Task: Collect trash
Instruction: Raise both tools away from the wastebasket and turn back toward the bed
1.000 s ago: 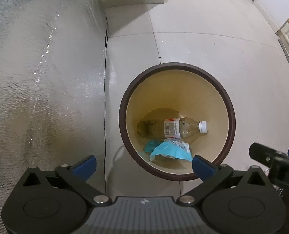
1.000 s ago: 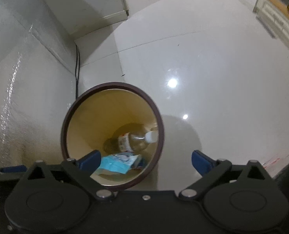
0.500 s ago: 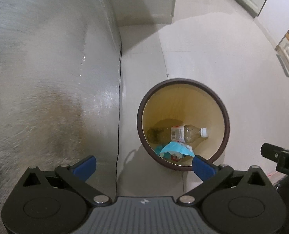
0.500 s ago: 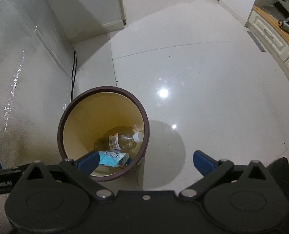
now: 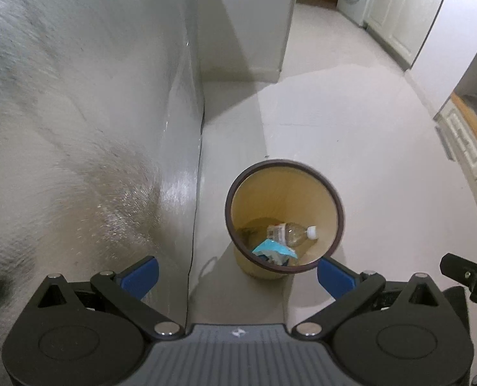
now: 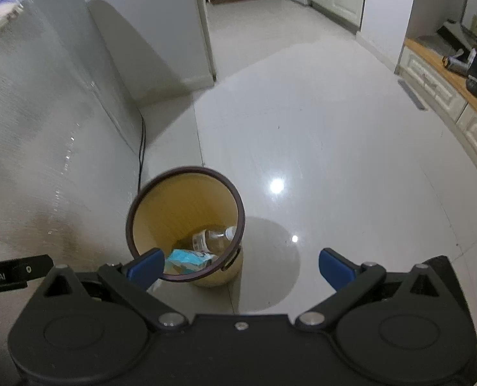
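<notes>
Trash bin [image 5: 333, 199] on floor beside fridge [image 5: 77, 128] | holds bottle [image 5: 291, 233], blue wrapper [image 5: 270, 247] | left tongs [image 5: 237, 273], right tongs [image 6: 240, 265] spread, empty | likely done; lift clear of rim, scan floor for leftovers

bottle [image 5: 289, 232] and wrapper [image 5: 272, 250] in bin [image 5: 333, 193], wall [image 5: 77, 128] left

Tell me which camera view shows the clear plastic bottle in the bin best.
The left wrist view. There the clear plastic bottle with a white cap lies almost wholly visible at the bottom of the round beige bin with a dark brown rim. In the right wrist view the bin's rim hides part of the bottle.
</notes>
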The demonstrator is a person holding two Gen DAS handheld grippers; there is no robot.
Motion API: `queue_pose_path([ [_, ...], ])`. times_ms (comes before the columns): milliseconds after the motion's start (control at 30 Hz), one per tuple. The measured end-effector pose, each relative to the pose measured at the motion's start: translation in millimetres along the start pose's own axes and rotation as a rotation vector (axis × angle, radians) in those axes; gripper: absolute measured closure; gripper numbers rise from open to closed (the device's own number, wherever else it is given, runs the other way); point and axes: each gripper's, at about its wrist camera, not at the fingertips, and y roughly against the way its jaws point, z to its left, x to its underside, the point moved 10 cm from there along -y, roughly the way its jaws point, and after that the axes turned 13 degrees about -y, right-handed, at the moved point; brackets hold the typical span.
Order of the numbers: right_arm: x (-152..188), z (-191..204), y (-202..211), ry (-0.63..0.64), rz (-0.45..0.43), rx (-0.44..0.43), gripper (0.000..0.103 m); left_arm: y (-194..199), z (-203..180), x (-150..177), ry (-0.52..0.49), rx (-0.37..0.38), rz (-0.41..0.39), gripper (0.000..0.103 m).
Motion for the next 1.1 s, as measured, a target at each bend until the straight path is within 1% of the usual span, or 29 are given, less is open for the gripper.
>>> queue_pose_path([
  [200,-2,-10,57,-0.001,-0.068,-0.026,0.0,55,-9,3,-0.021,-0.002,-0.072,0.0],
  [433,-3,-17,132,-0.004,-0.173,-0.073,0.0,136,-18,-12,-0.046,0.002,-0.213,0.0],
  [667,-12,-15,206,-0.005,-0.298,-0.124,0.0,223,-16,-12,-0.06,-0.01,-0.348,0.0],
  [900,-20,0,275,0.009,-0.414,-0.194,0.0,293,-1,-4,-0.06,-0.036,-0.46,0.0],
  [1100,-19,30,316,0.045,-0.485,-0.268,0.0,337,18,0,-0.046,-0.063,-0.539,0.0],
])
